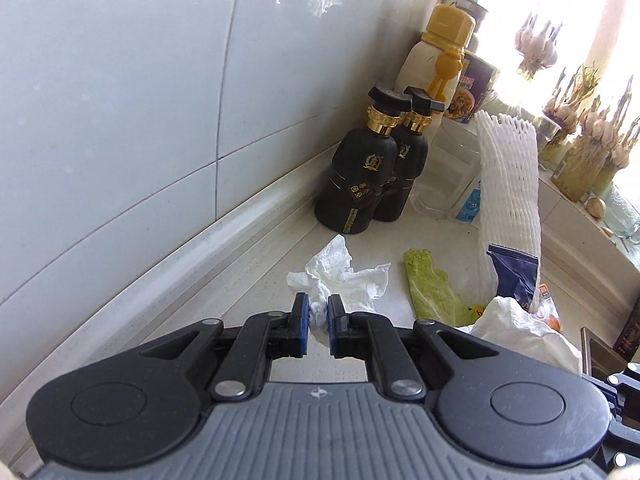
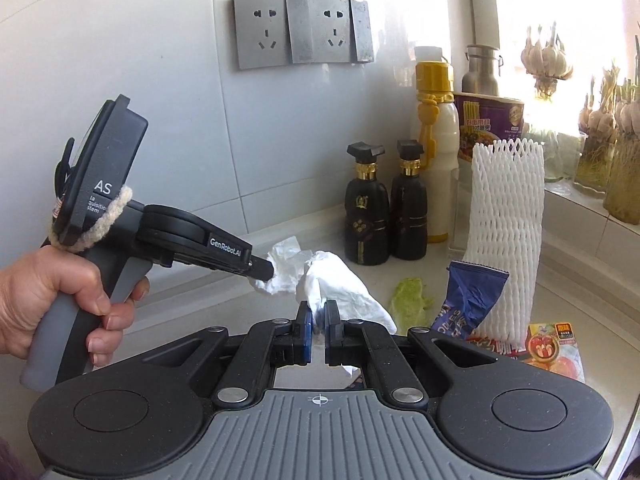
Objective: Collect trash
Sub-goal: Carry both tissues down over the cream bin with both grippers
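Observation:
My left gripper (image 1: 318,316) is shut on a crumpled white tissue (image 1: 340,276) lying on the white counter (image 1: 256,280). In the right wrist view the left gripper (image 2: 262,272) shows from the side, pinching that tissue (image 2: 282,268). My right gripper (image 2: 317,316) is shut on a white plastic bag (image 2: 344,292), which also shows at the right of the left wrist view (image 1: 520,332). A green lettuce leaf (image 1: 432,288) (image 2: 410,294), a torn blue wrapper (image 2: 468,300) (image 1: 514,276) and a white foam net sleeve (image 2: 506,232) (image 1: 508,184) lie or stand to the right.
Two black bottles (image 1: 368,176) (image 2: 384,220) stand against the tiled wall, with a yellow-capped white bottle (image 2: 436,140), a noodle cup (image 2: 490,120) and a clear jar (image 1: 444,176) behind. Garlic jars (image 2: 612,160) line the windowsill. A printed packet (image 2: 554,348) lies at right.

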